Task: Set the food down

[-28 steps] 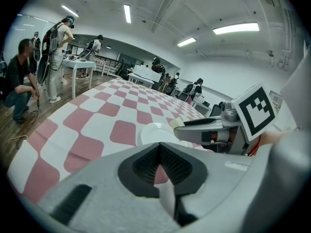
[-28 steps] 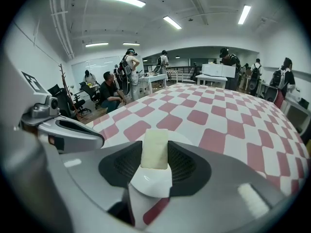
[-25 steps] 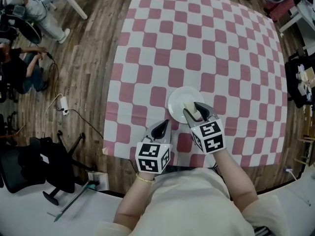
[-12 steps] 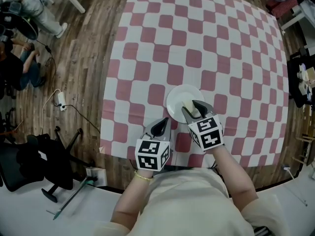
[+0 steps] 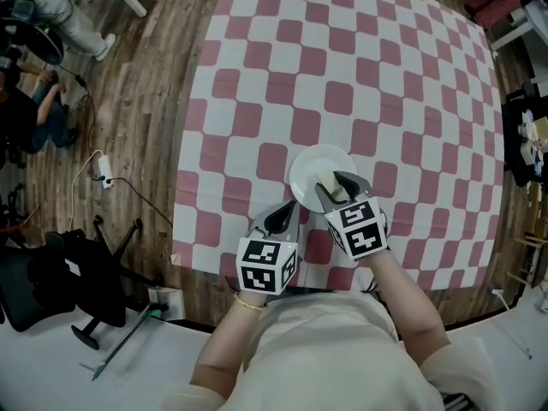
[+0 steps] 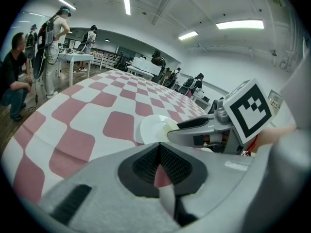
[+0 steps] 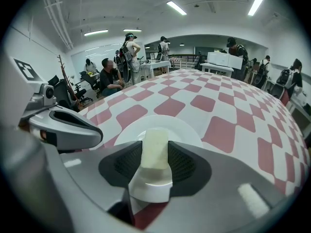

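Note:
A pale, cream-coloured food block (image 7: 154, 148) stands between the jaws of my right gripper (image 7: 154, 154), which is shut on it. The block (image 5: 332, 187) hangs over the near part of a white plate (image 5: 312, 166) on the red-and-white checked tablecloth (image 5: 342, 75); whether it touches the plate (image 7: 192, 128) I cannot tell. My right gripper (image 5: 337, 190) reaches over the plate's near rim. To its left, my left gripper (image 5: 282, 217) is shut and empty, just short of the plate (image 6: 151, 128). Its jaws (image 6: 158, 150) meet with only a thin slit below.
The table's front edge runs just under both grippers, against the person's body. On the wooden floor to the left are a black office chair (image 5: 60, 289), a power strip with cable (image 5: 104, 178) and seated people (image 5: 38, 118). More people and tables (image 7: 146, 67) stand beyond the far side.
Almost nothing: the head view has shifted slightly. Both grippers keep their places, and the right one still holds the block over the plate.

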The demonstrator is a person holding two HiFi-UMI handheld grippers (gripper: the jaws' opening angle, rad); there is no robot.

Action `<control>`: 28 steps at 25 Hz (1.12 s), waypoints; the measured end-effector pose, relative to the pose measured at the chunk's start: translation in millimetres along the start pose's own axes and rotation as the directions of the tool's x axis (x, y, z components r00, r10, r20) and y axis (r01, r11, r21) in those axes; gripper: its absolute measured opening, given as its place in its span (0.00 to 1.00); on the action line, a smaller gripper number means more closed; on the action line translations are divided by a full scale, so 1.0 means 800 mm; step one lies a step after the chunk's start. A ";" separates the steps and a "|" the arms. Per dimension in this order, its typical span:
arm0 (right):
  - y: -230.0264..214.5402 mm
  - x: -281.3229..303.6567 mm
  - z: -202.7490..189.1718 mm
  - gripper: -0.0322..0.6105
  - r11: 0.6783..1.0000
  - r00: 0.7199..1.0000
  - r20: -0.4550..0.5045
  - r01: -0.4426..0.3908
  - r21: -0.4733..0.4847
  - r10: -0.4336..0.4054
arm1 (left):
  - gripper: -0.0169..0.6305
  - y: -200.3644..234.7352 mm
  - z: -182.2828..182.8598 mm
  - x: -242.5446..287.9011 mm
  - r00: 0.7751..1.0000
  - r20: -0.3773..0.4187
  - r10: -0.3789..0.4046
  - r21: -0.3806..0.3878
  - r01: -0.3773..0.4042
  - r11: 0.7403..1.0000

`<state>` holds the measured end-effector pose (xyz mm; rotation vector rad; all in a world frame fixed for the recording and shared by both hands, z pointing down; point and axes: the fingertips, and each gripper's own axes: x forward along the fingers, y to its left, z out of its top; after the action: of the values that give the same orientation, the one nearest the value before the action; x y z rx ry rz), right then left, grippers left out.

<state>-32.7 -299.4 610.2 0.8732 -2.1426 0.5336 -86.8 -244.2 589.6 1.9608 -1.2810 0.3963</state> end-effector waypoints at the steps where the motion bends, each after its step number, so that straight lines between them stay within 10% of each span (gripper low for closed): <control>1: 0.000 0.000 0.000 0.32 1.000 1.000 -0.003 0.001 -0.004 -0.001 | 0.03 -0.001 -0.001 0.000 1.000 0.000 -0.002 -0.001 0.002 1.000; 28: 0.012 -0.024 0.005 0.32 0.998 0.998 0.041 0.056 -0.017 -0.055 | 0.03 -0.016 -0.009 -0.030 1.000 0.018 -0.005 0.010 0.005 1.000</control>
<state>-32.2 -287.6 592.2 0.9380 -2.1500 0.4710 -85.1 -220.5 574.8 1.9802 -1.2875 0.3839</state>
